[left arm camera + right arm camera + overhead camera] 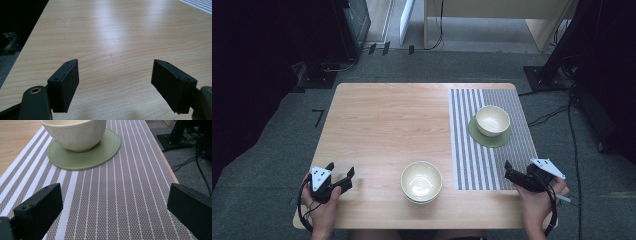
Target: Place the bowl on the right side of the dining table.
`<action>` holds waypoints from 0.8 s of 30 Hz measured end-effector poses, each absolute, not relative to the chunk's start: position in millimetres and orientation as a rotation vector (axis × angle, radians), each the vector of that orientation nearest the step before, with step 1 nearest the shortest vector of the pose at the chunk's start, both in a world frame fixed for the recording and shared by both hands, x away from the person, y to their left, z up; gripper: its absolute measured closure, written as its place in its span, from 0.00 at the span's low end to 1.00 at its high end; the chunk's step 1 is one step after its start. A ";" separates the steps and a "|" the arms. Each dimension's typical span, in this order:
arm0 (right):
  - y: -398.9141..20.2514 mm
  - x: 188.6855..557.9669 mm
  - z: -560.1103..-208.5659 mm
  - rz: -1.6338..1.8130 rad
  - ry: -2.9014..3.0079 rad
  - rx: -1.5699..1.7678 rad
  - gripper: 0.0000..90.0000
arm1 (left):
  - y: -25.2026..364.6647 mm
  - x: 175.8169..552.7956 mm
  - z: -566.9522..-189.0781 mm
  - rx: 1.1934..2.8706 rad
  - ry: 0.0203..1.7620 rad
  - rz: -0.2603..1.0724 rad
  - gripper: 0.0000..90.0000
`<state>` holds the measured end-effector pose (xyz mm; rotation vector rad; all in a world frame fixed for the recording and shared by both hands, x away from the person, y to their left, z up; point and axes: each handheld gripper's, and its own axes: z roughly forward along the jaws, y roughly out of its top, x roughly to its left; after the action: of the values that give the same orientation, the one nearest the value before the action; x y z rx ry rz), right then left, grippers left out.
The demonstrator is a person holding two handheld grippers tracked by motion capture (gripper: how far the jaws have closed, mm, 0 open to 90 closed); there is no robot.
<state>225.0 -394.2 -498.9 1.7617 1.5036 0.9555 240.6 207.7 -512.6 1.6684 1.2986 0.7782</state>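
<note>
The right gripper point(508, 170), a black two-jaw tong with its jaws spread wide and nothing between them, hovers over the near end of the grey-and-white striped woven placemat point(472, 160). The cream ceramic bowl on the round green coaster point(82, 157) sits straight ahead of it, farther up the mat. The left gripper point(341, 171), jaws likewise apart and empty, sits at the near left corner of the pale wooden table point(382, 120), so the right hand looks nearer. A second cream bowl point(421, 181) stands between the hands, at the near edge.

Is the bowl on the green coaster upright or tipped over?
Upright. The bowl sits rim-up on the green coaster, its inside facing the high view.
</note>
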 end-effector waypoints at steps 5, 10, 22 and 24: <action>-396.0 218.9 -504.2 0.935 1.515 1.772 0.01 | 208.3 240.8 -512.6 1.661 1.301 0.773 0.24; -399.4 213.8 -507.2 0.924 1.517 1.773 0.00 | 208.4 240.8 -512.6 1.661 1.302 0.772 0.24; -409.5 200.1 -515.5 0.888 1.530 1.787 0.00 | 208.1 240.9 -512.6 1.662 1.303 0.775 0.24; -411.3 197.9 -517.6 0.881 1.535 1.793 0.00 | 208.0 240.9 -512.6 1.663 1.303 0.776 0.24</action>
<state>197.9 -411.3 -517.6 1.7932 1.5347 0.8813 240.9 208.0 -512.6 1.6631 1.3028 0.7755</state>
